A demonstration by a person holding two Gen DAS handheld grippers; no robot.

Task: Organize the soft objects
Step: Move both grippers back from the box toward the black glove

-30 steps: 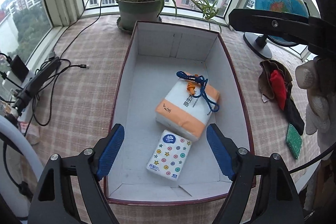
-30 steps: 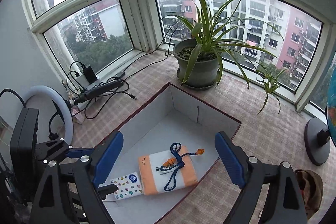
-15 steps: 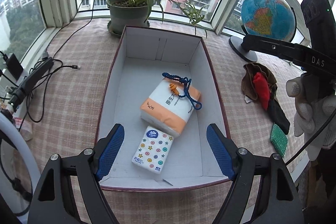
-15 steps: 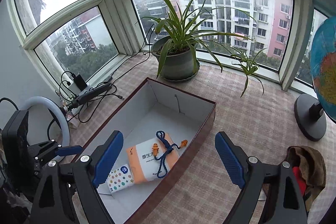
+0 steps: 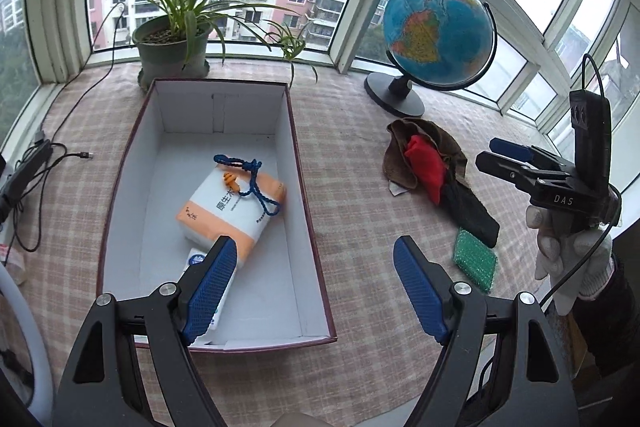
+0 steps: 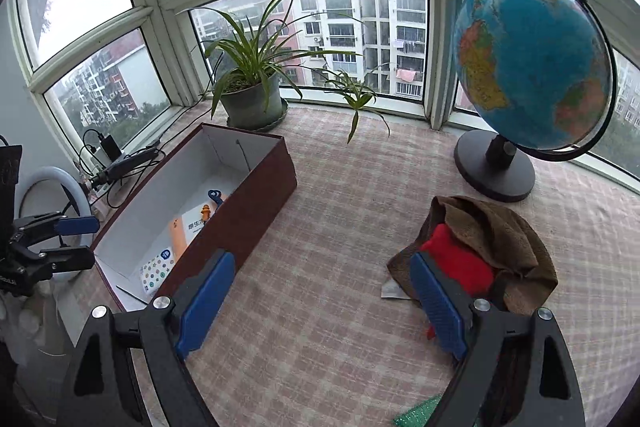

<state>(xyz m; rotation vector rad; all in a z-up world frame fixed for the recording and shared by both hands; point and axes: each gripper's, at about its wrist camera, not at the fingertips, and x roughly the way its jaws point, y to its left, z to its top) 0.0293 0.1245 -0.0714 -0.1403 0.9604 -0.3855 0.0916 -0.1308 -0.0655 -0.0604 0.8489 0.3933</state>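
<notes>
Red cloth (image 6: 456,269) lies behind the wide-open, empty right hand-held gripper's (image 6: 320,301) right finger.

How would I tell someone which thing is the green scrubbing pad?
Start at the globe by the window and come toward the camera, past the heap of brown, red and black cloths. The scrubbing pad lies flat just beyond the black cloth: small, square, glittery green.

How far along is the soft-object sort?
Done: the tissue pack, the small pack and the blue cord lie in the box. In hand: nothing; the left gripper and right gripper are open and empty, the right one beside the cloth pile. Left: brown cloth, red cloth, black cloth and green sponge on the table.
</notes>
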